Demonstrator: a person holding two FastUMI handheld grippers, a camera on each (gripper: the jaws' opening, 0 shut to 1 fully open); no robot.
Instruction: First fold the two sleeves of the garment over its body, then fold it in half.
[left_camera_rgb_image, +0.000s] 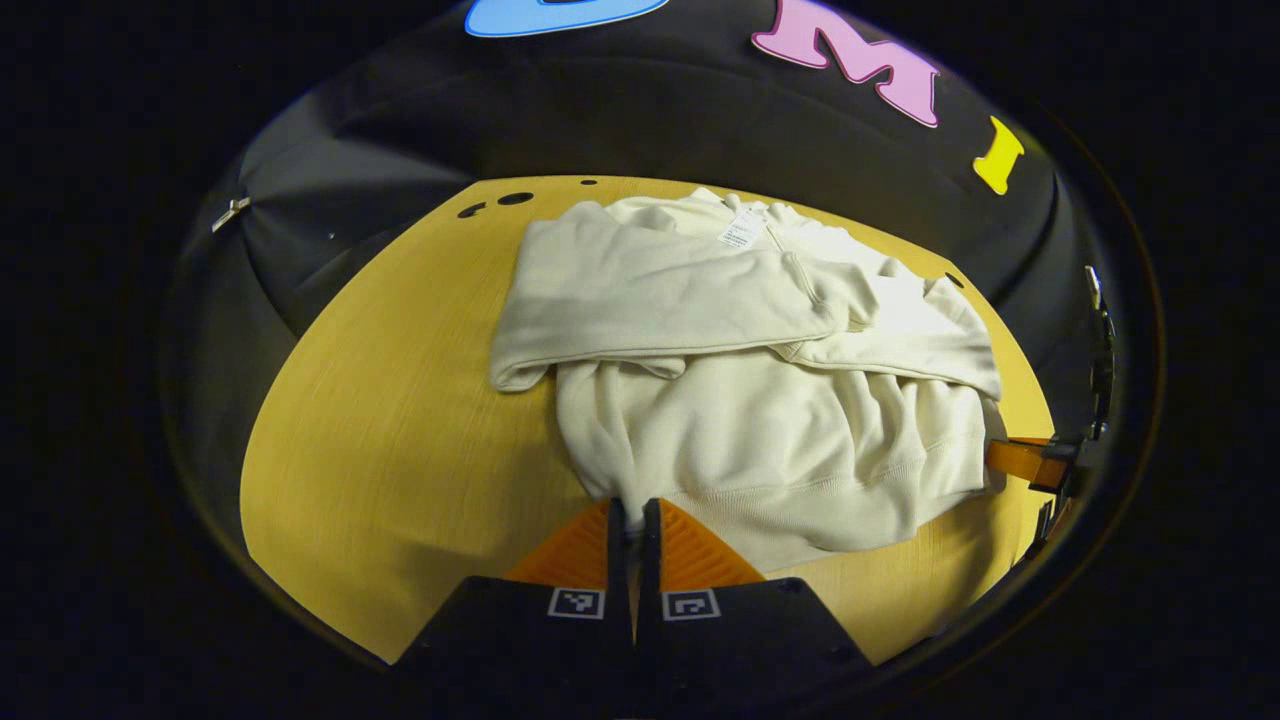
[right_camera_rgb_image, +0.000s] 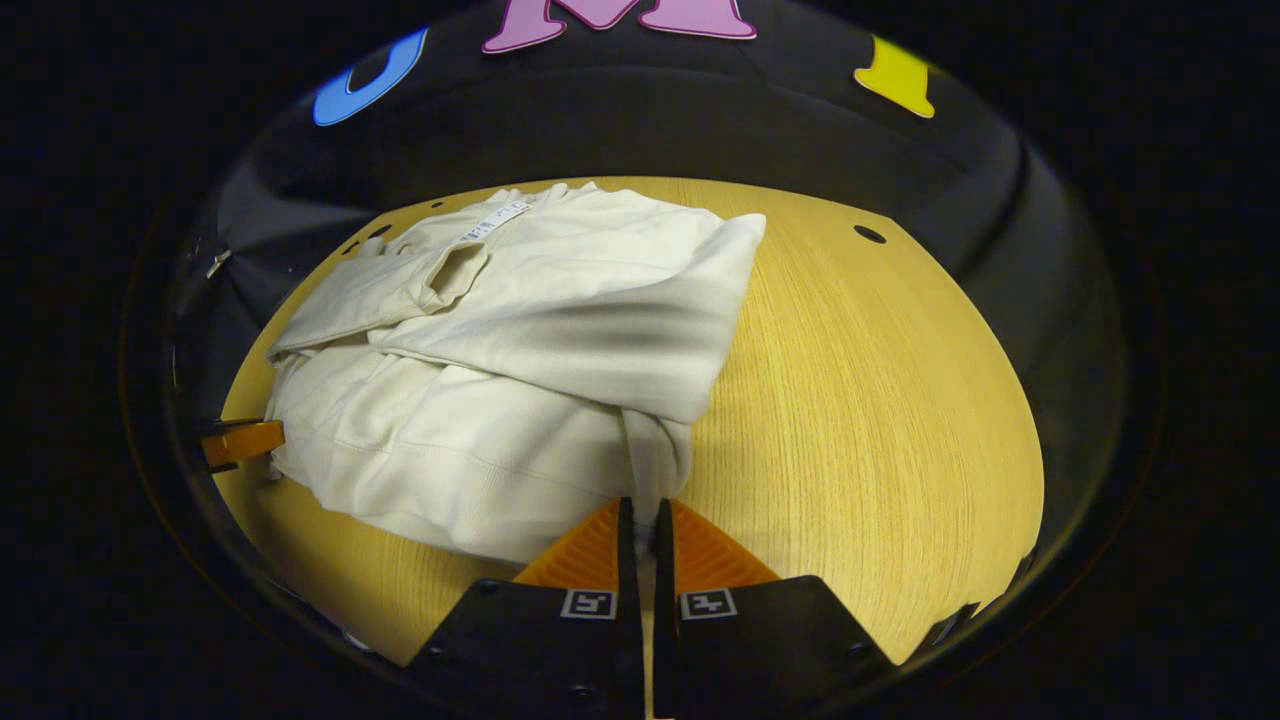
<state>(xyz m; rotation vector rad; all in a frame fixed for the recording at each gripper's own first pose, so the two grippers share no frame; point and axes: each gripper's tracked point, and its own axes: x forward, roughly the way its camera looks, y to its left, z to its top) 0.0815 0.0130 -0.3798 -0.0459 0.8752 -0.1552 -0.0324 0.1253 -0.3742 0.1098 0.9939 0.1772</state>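
We see the cream cotton sweatshirt (left_camera_rgb_image: 770, 400), sleeves crossed over its body, on the yellow wooden worktop (left_camera_rgb_image: 400, 420), near hem corners pinched by left claw (left_camera_rgb_image: 632, 512) and right claw (right_camera_rgb_image: 640, 512).

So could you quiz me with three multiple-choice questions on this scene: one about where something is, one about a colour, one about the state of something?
1. Where does the garment lie?
A. On the wooden table
B. On the floor
C. Over a chair

2. What colour is the garment?
A. Navy
B. Cream
C. Red

3. How are the sleeves?
A. Spread out flat on the table
C. Hanging off the edge
B. Folded across the body

Answers:
1. A, wood grain shows all round it in both views.
2. B, the cloth is pale off-white throughout.
3. B, both sleeves lie crossed over the chest, above the hem near the left gripper and right gripper.
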